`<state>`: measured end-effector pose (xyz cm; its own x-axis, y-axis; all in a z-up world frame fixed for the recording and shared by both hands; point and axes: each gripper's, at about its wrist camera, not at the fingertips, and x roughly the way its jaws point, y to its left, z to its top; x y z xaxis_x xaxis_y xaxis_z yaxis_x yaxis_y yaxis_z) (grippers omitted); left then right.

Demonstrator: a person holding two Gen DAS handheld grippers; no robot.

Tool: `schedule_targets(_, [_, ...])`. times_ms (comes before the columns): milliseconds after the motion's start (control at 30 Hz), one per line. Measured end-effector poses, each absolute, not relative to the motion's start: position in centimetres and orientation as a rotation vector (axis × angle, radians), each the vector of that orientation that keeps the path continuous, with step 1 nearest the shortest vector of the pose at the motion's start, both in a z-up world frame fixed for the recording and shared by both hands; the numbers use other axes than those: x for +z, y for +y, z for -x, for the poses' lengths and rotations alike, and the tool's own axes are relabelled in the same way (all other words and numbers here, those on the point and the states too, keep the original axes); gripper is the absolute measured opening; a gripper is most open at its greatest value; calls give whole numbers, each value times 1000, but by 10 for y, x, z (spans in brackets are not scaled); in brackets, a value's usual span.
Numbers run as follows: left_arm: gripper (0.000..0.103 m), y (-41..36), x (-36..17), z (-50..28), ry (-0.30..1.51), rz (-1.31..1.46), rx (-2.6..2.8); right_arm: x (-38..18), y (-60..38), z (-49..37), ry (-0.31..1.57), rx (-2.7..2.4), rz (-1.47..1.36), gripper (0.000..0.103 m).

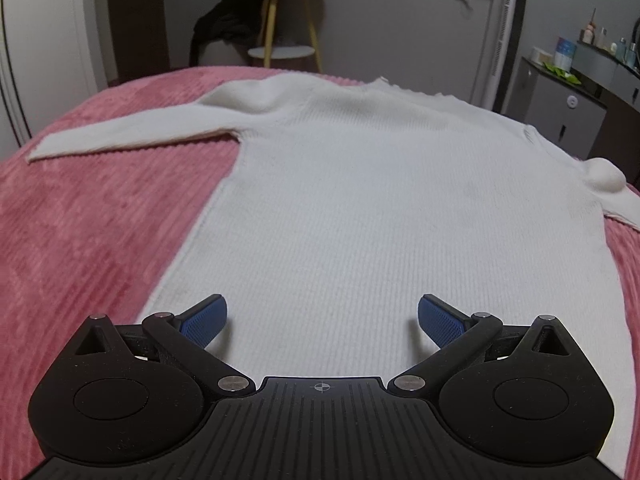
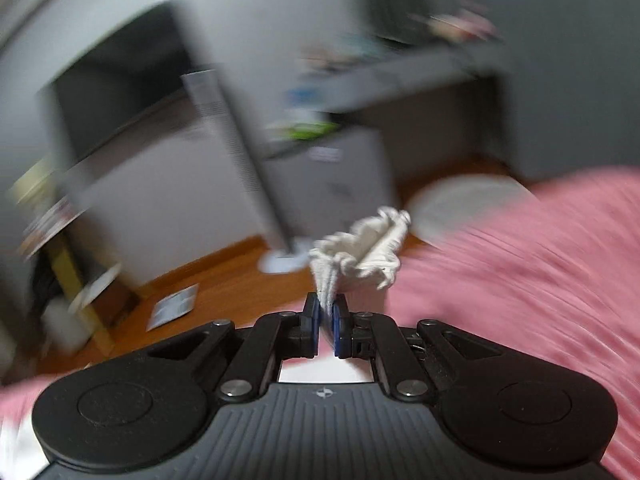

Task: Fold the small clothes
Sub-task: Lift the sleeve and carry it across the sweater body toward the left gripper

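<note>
The left gripper (image 1: 322,316) is held wide apart over a ribbed white knit sweater (image 1: 360,184), spread flat on pink corduroy bedding (image 1: 80,220). Its bunched cuff (image 2: 360,252) is pinched by the right gripper (image 2: 327,312).

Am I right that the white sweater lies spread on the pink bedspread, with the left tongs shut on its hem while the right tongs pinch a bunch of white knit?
Not quite: the left tongs stand open above the white sweater, gripping nothing, as the left wrist view shows. The rest holds: the sweater lies on the pink bedspread, and the right tongs pinch the white knit.
</note>
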<state>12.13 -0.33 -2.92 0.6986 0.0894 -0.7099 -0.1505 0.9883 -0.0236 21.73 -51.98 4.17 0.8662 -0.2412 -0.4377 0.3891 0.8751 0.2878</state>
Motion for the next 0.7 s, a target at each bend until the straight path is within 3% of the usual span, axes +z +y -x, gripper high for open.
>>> schedule_targets(267, [103,11,-26,-116,788,72,166,35,-307,-267,454,37,-92,6])
schedule_targets(333, [103,13,-23,-116,793,60,156,20,-266,-276,529,62,-57,11])
schedule_targets(367, [103,13,-20,-116,793,46,150,12,-252,-280,583,89,-50,21])
schedule_targets(400, [103,12,-16,-117,787,32,142,6,-244,-279,617,100,-70,33])
schedule_targets(467, [103,8,-9,-122,772,20,104,1,-246,-262,605,76,-163,39])
schedule_targets(700, [103,-21,8,-184,797,150,-112,-20,-308,-203,536,-165,-416,40])
